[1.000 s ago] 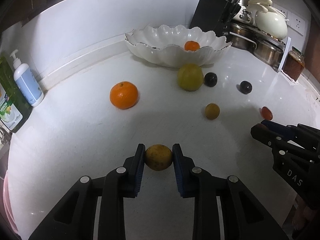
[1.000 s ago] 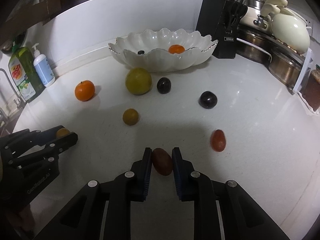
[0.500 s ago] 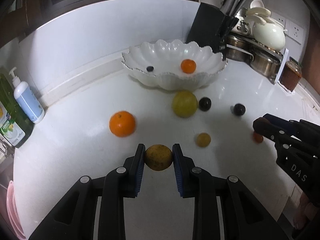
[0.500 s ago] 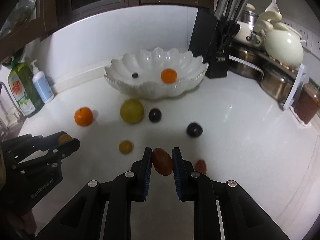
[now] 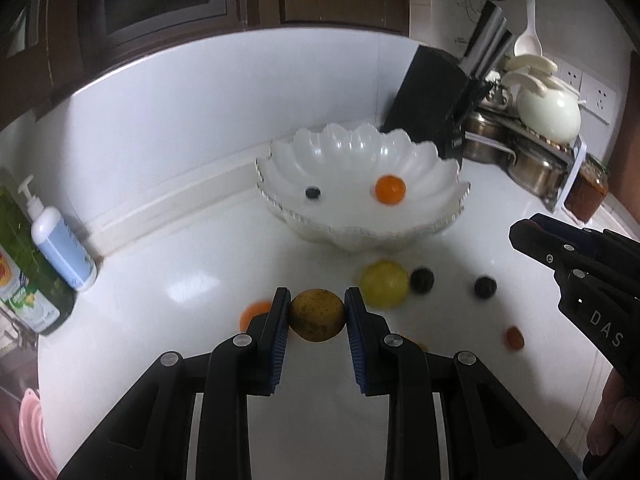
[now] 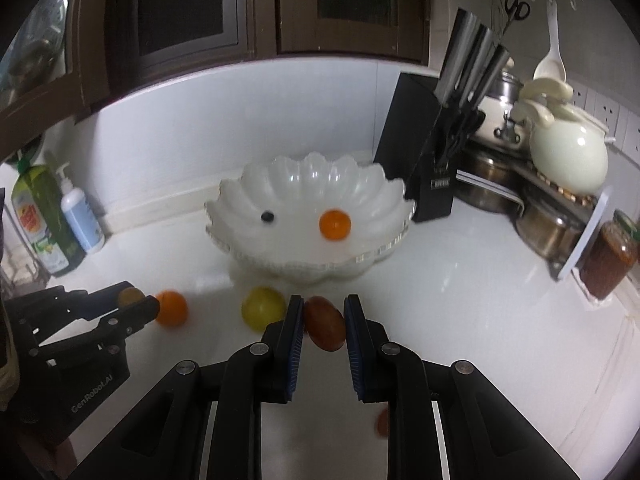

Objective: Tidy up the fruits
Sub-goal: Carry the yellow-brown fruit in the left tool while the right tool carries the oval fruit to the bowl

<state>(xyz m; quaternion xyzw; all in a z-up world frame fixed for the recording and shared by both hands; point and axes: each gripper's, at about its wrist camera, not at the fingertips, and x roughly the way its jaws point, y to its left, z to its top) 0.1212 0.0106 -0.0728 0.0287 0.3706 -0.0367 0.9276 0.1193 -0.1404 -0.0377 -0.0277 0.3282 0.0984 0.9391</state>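
**Both Grippers Loaded Above the Table**

The left hand-held gripper (image 5: pixel 317 315) was clamped on a speckled yellow-brown fruit (image 5: pixel 317 314). The right hand-held gripper (image 6: pixel 324 322), marked "DAS", gripped a reddish-brown fruit (image 6: pixel 325 323). The scalloped white bowl (image 6: pixel 256 184) stood beyond on the table (image 6: pixel 460 280). The left housing read "GenRobot.AI".

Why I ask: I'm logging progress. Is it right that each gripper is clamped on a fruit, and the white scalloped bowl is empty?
Not quite. The white scalloped bowl already holds a small orange fruit and a dark berry, as the right wrist view shows. The rest stands: the left gripper and right gripper each clamp a fruit.
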